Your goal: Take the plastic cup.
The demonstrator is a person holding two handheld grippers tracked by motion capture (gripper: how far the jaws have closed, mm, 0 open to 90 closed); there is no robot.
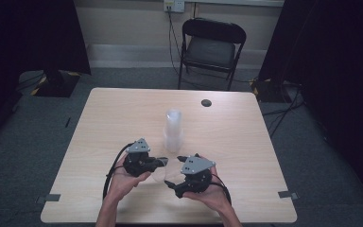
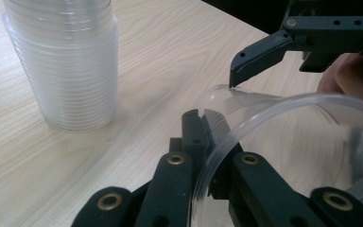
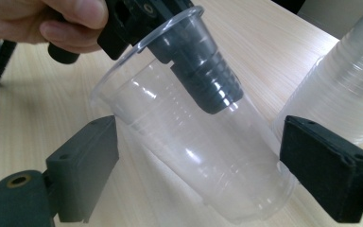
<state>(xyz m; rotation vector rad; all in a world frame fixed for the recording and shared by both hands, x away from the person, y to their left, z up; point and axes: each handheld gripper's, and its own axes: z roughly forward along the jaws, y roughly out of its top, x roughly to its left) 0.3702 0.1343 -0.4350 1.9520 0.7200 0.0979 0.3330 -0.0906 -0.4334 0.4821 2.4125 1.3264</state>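
Near the front edge of the pale wood worktop (image 1: pixel 123 118), a single clear plastic cup (image 3: pixel 194 142), tilted, rim toward the left tongs (image 2: pixel 207 120), base toward the right tongs (image 3: pixel 196 156). Pinched at the rim by the left tongs — one jaw inside the cup, one outside, pressed together on the thin wall. Flanked by the right tongs, spread wide, one black pad on either side of the cup's lower body, the right-hand pad at or against the wall, the other apart from it; no grip there.

Just beyond the cup, toward the worktop's middle, an upright stack of clear plastic cups (image 1: pixel 173 130) — close to the tilted cup's base and to one spread jaw of the right tongs, nothing else between. Farther back on the worktop, a dark round cable grommet (image 1: pixel 206 102). Behind the worktop, a black folding chair (image 1: pixel 211 49) on grey carpet, a wall socket (image 1: pixel 174 5) above it, black curtains to both sides.

From the high view: both hands and tongs side by side, left tongs (image 1: pixel 163 162) pointing toward the right tongs (image 1: pixel 175 171), the cup between them faint and hard to make out. From the left gripper view: the rim's edge clamped up close, the stack (image 2: pixel 66 61) at left, one jaw tip of the other tongs above the cup. From the right gripper view: the whole cup through its clear wall, the ribbed jaw inside it, fingers (image 3: pixel 71 19) of the left hand above.
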